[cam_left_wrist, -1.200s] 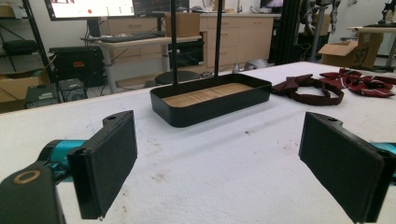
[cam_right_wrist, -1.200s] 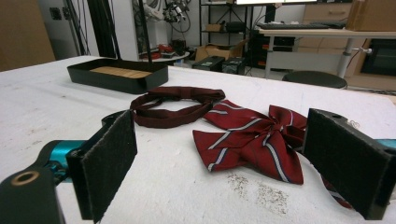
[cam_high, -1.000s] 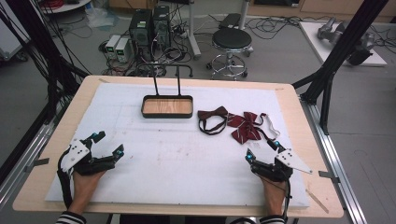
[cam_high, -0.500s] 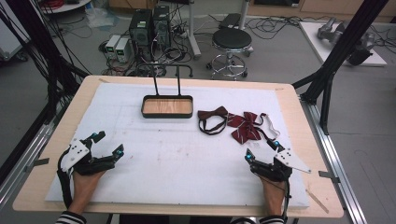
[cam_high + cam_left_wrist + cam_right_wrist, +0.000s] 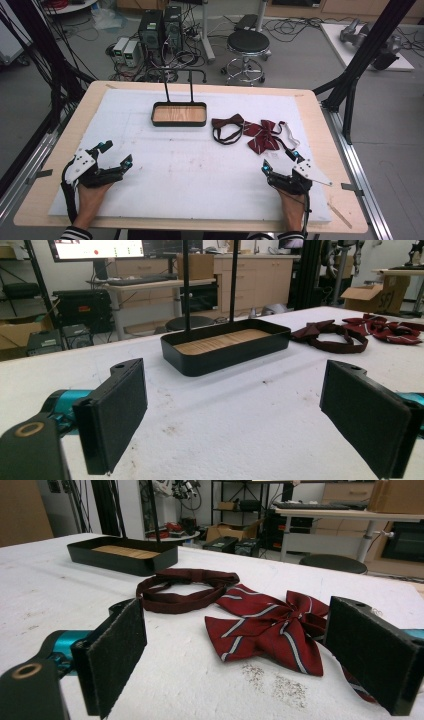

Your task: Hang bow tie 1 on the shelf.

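A black tray (image 5: 179,121) (image 5: 225,356) (image 5: 115,556) with a wooden floor and two upright rods stands at the table's far middle. Right of it lies a dark maroon bow tie (image 5: 227,128) (image 5: 327,335) (image 5: 182,592) with its strap looped. Beside that lies a red striped bow tie (image 5: 263,137) (image 5: 272,630) (image 5: 385,327). My left gripper (image 5: 114,154) (image 5: 235,415) rests open at the near left, jaws wide, nothing between them. My right gripper (image 5: 280,160) (image 5: 240,660) rests open at the near right, just short of the striped bow tie.
The white mat (image 5: 200,170) covers a wooden table (image 5: 45,175). Behind the table are a stool (image 5: 248,42), computer boxes (image 5: 159,27) and cables on the floor. Black frame posts (image 5: 357,55) stand at both sides.
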